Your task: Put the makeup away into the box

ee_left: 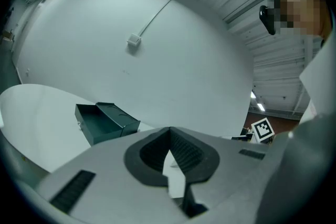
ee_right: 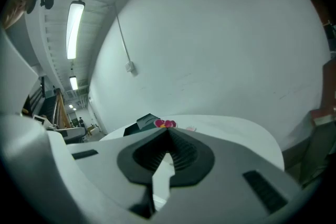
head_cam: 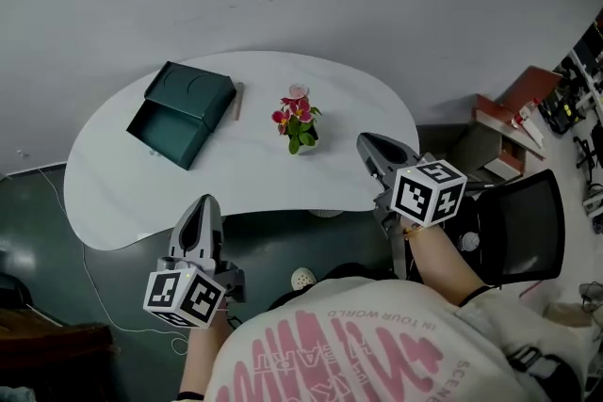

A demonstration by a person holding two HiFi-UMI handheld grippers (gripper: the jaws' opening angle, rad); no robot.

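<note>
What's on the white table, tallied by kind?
Dark green box: 1
Slim brown stick, beside the box: 1
Small flower plant: 1
Total: 3

Closed left hand-held gripper [head_cam: 202, 204], closed right hand-held gripper [head_cam: 365, 142]

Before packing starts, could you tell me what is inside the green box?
The green box has an open section that looks empty; whatever lies in its covered section cannot be seen.
</note>
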